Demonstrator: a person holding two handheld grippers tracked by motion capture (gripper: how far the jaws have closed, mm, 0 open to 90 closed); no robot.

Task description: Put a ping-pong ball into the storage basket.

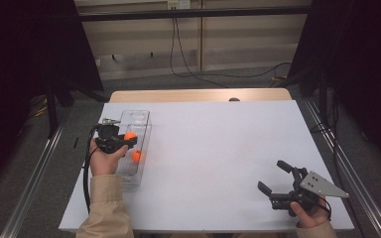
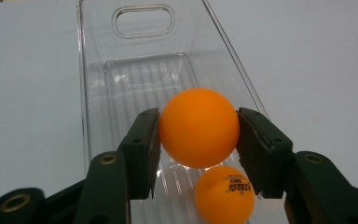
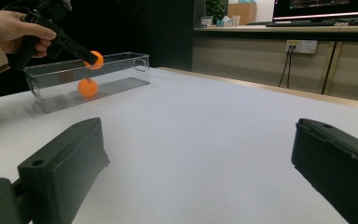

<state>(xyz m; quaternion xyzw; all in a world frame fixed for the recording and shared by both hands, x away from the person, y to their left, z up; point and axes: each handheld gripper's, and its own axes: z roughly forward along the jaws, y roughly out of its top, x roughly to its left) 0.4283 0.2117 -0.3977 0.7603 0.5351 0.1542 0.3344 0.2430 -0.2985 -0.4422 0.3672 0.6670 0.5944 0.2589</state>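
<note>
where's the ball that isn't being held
It lies on the floor of the clear bin at the table's left, just below the held ball: the loose ball.

White table top (image 1: 218, 148), bare across the middle and right. Wooden strip (image 1: 198, 95) along its far edge. Black cable (image 1: 178, 54) hanging down the back wall to the grey floor (image 1: 188, 82). Wall socket (image 3: 300, 46) with plugs. Monitor (image 3: 324, 8) and plant (image 3: 214, 9) on a far counter.
</note>
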